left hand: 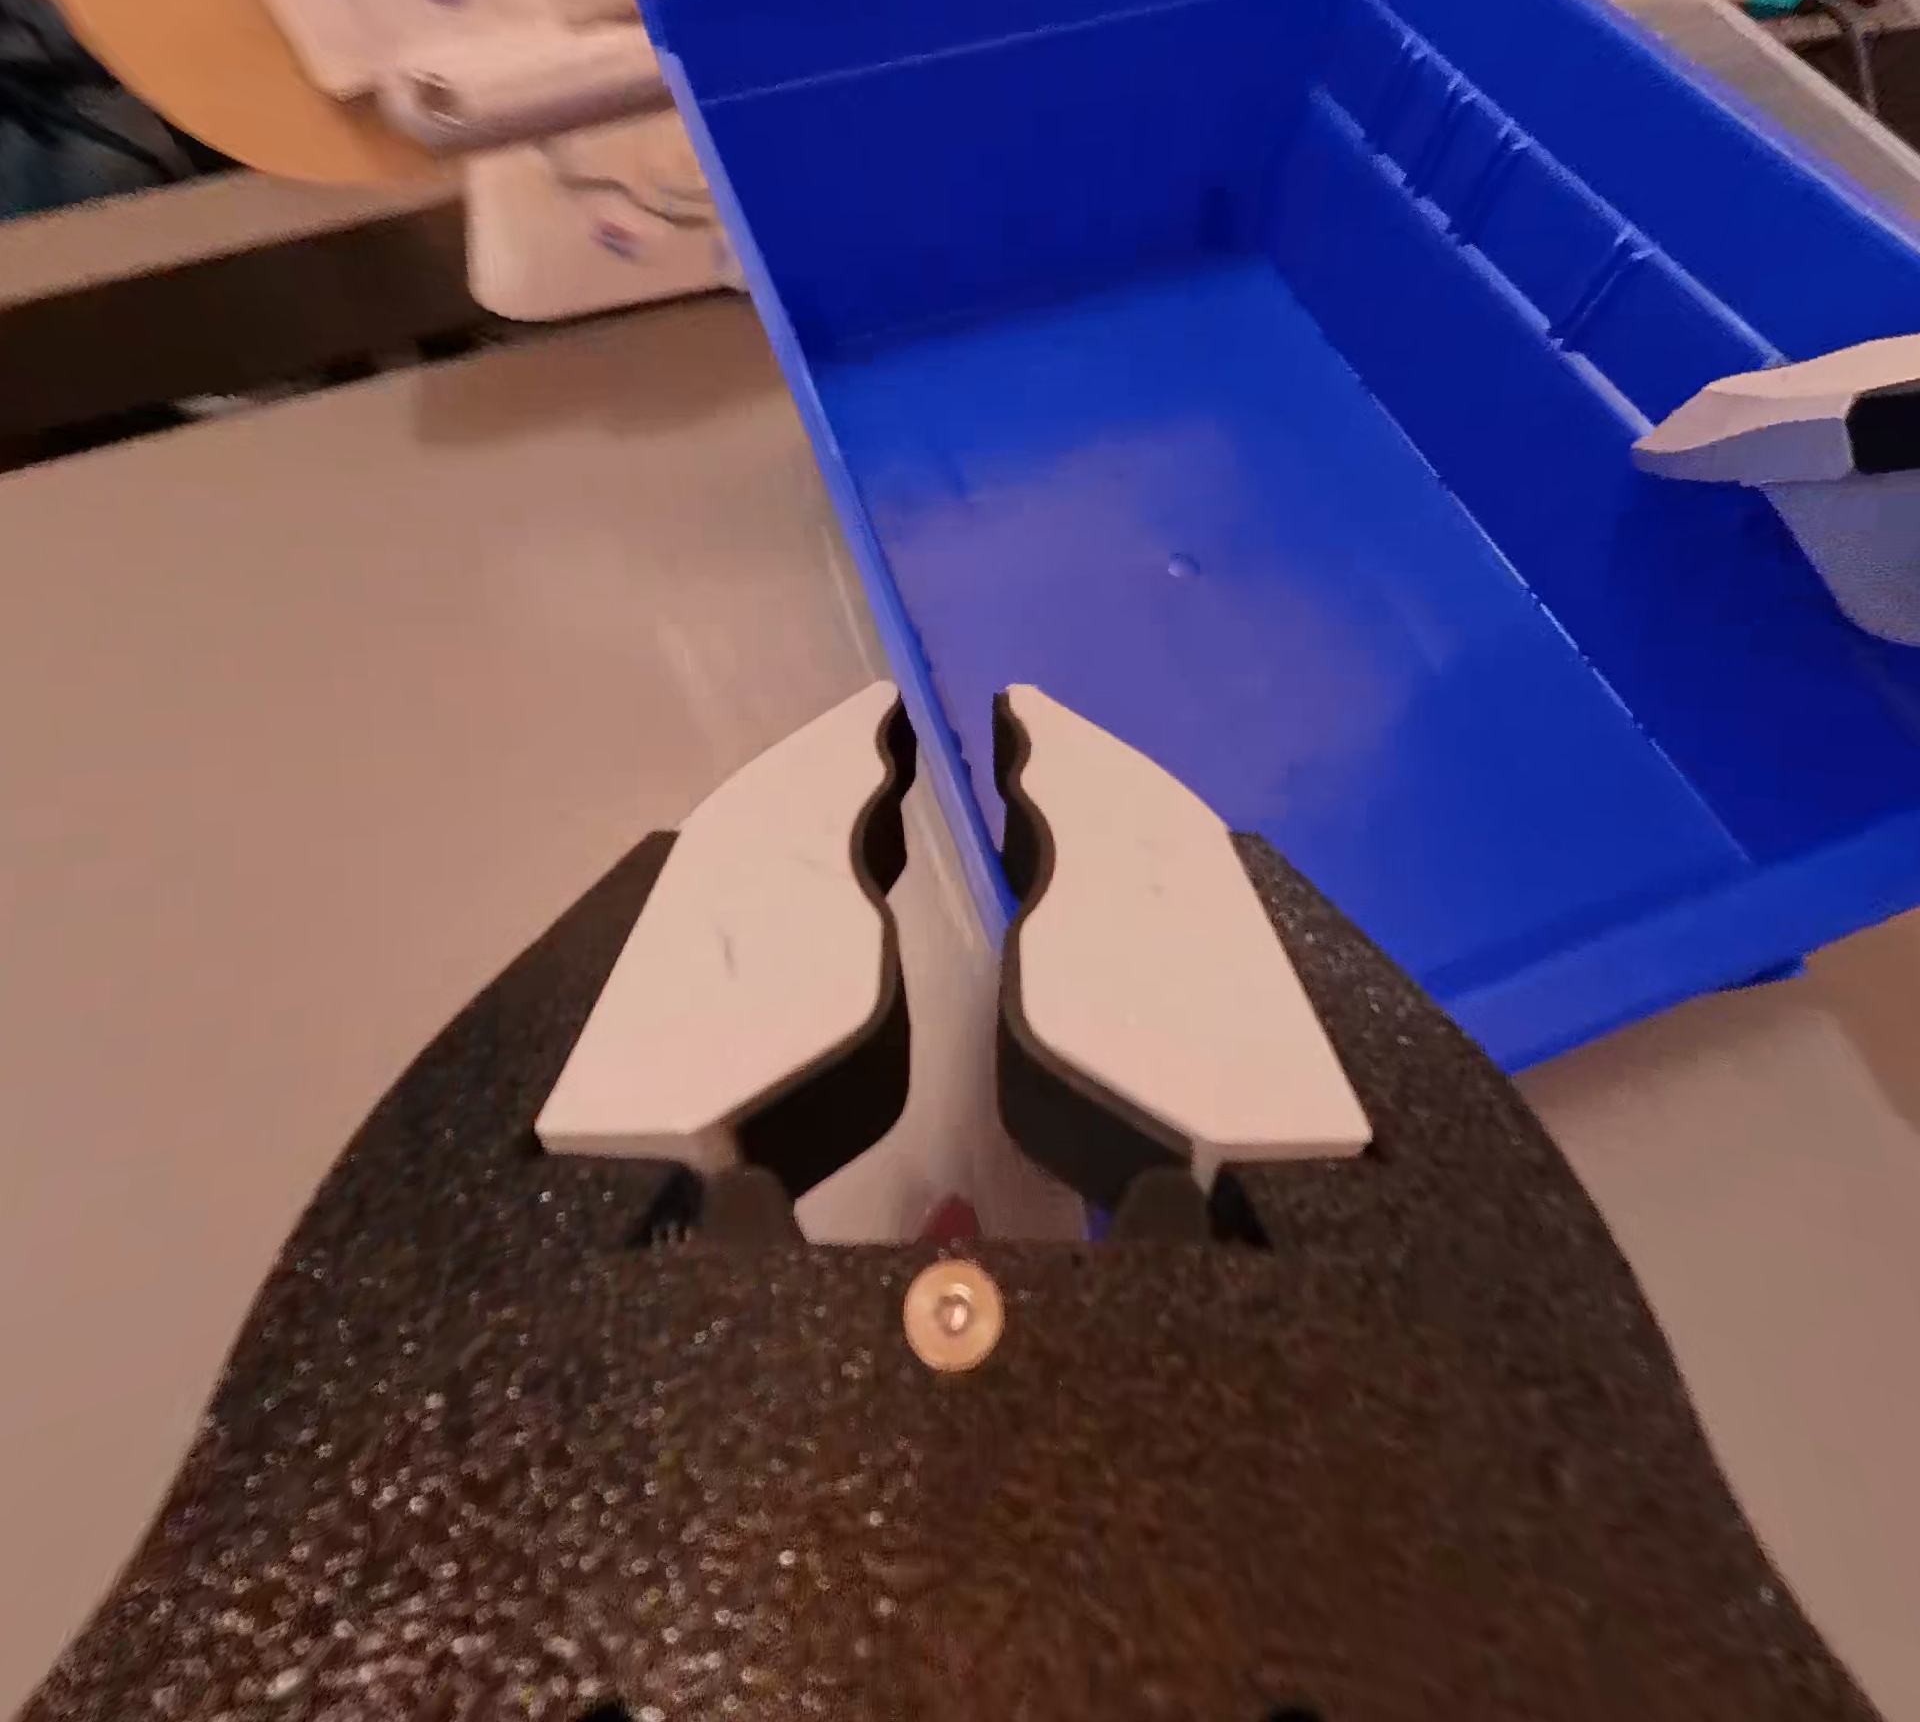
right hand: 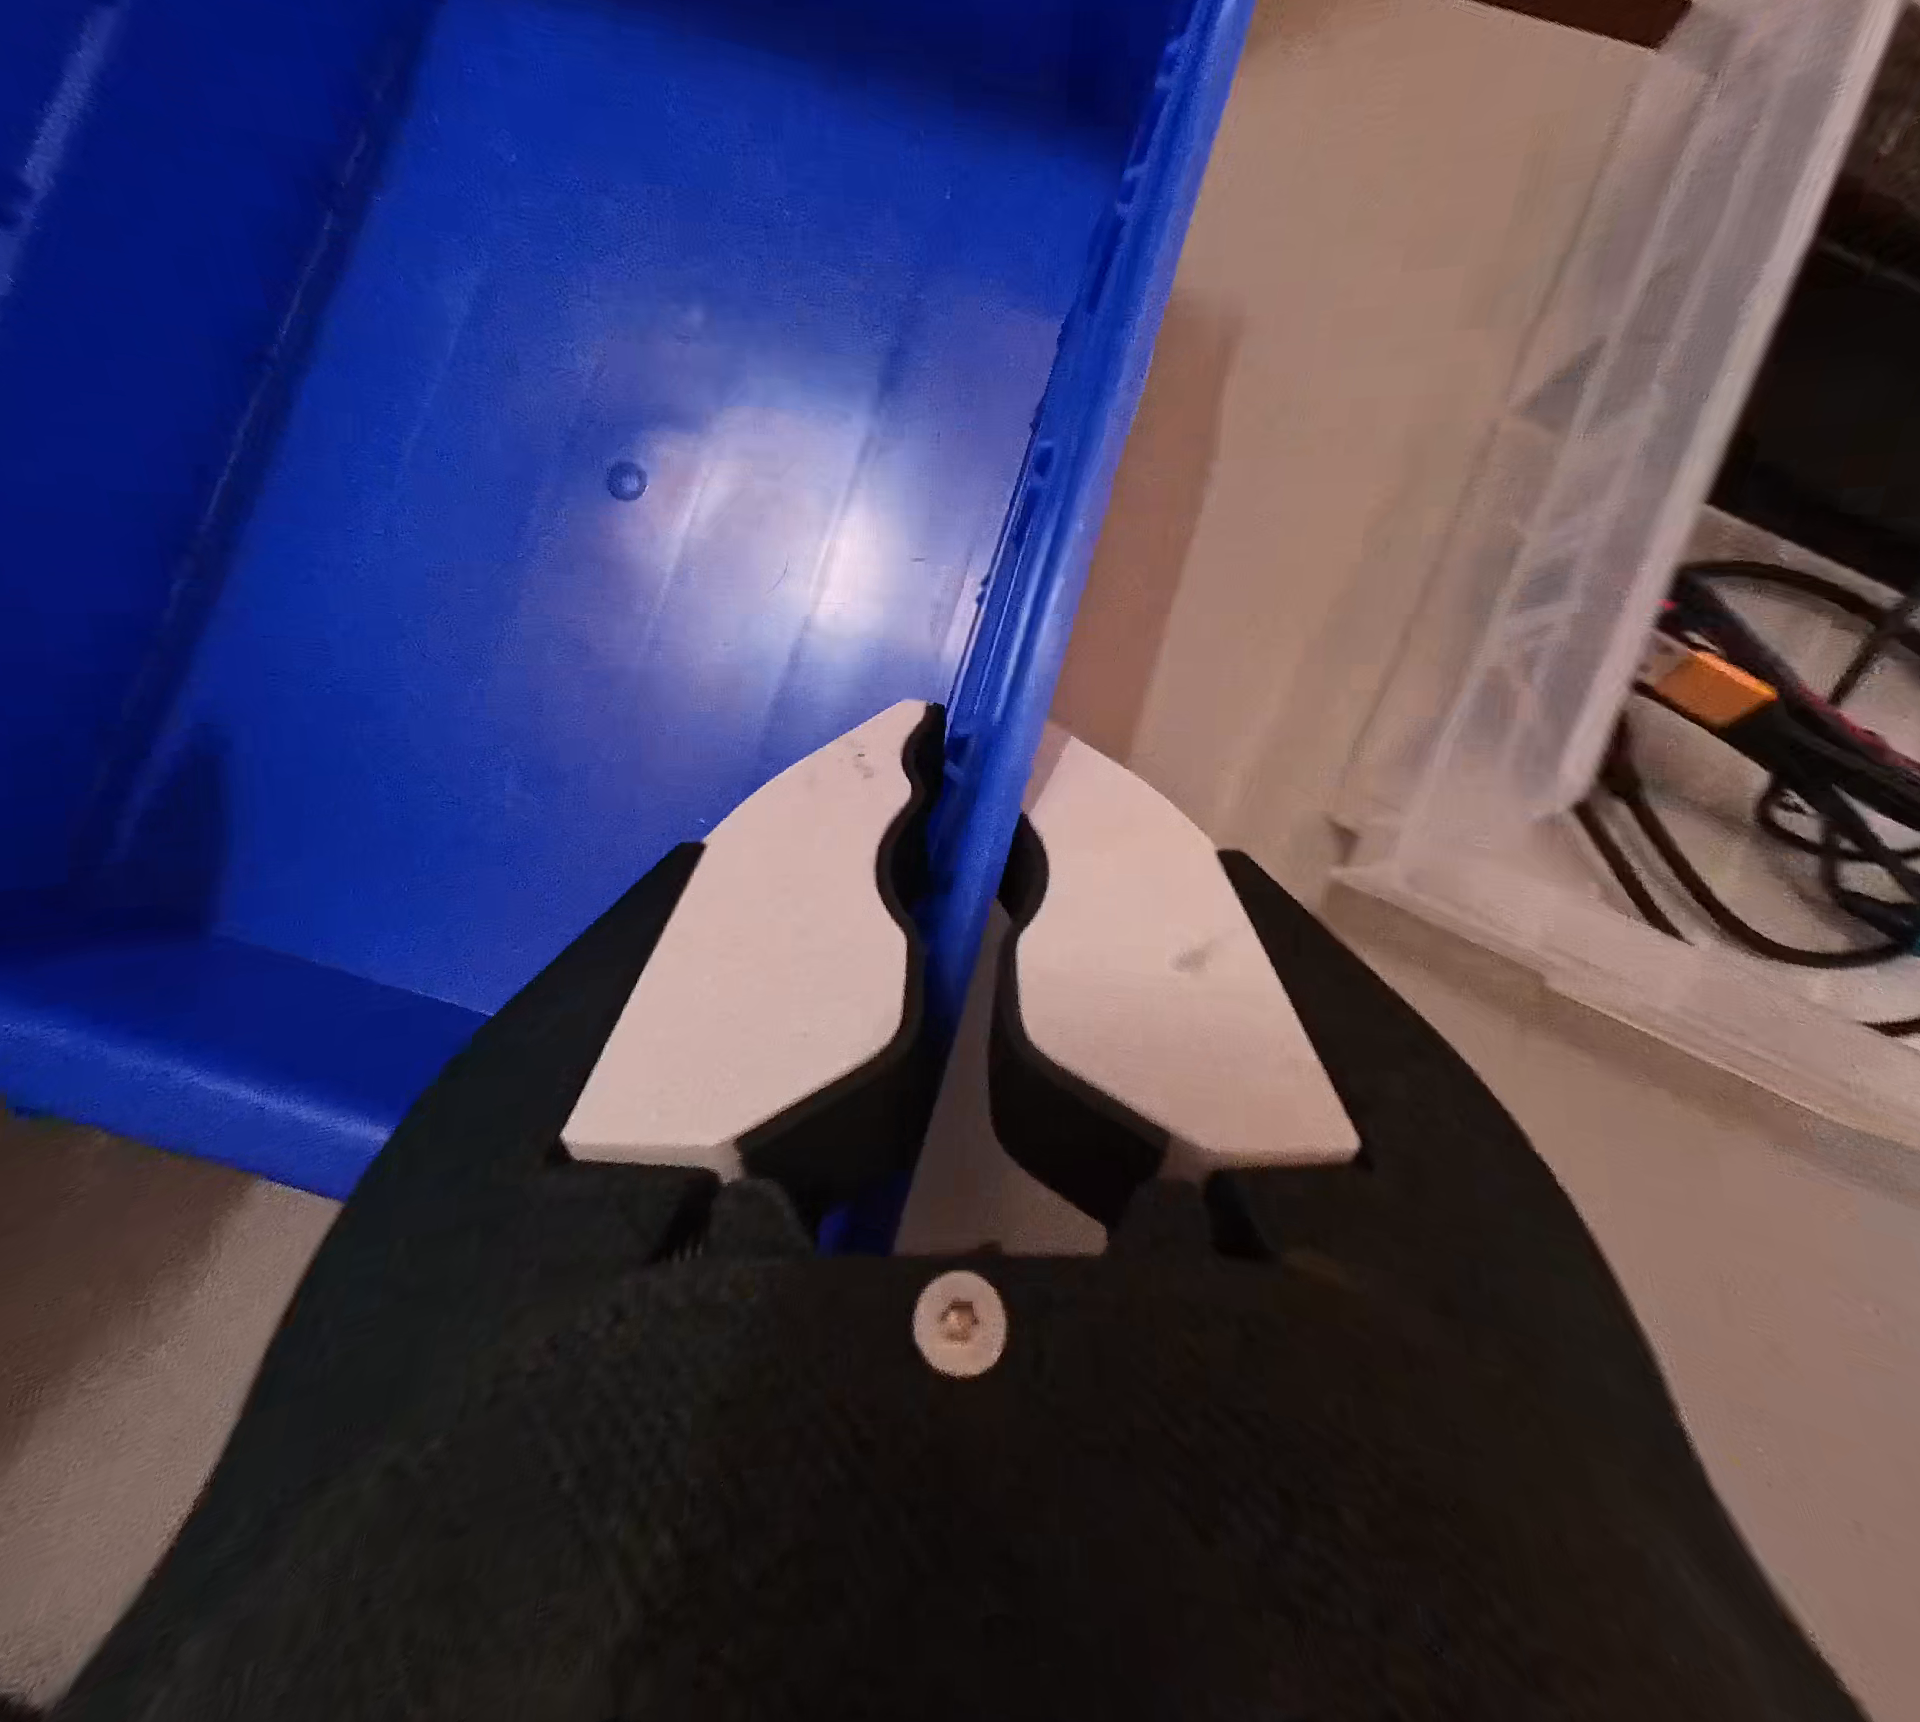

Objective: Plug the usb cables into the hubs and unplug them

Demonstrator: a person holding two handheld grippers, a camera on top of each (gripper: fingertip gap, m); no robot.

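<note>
In the left wrist view you have one blue bin [left hand: 1299,529], tilted across the upper right of the frame over the pale desk [left hand: 364,737], and nothing lies inside it. Your left claw [left hand: 951,706] sits at lower centre with its two fingers straddling the bin's near left wall; a gap shows beside the wall at the tips, so whether it is clenched on the wall or only around it I cannot tell. One finger of your right claw [left hand: 1787,425] enters at the right edge, over the bin's far wall, and the rest of it is cut off. Blurred white shapes and a tan curved edge fill the upper left, too smeared to identify. In the right wrist view the same blue bin [right hand: 520,322] fills the left and upper frame, its top cut off. Your right claw [right hand: 977,737] is clenched on the bin's right wall, one finger inside and one outside. At the right edge stands one clear plastic container [right hand: 1610,529], blurred, with a tangle of dark cables [right hand: 1787,789] beyond it at mid right; their number and plug type cannot be made out. No hub shows in either view.
</note>
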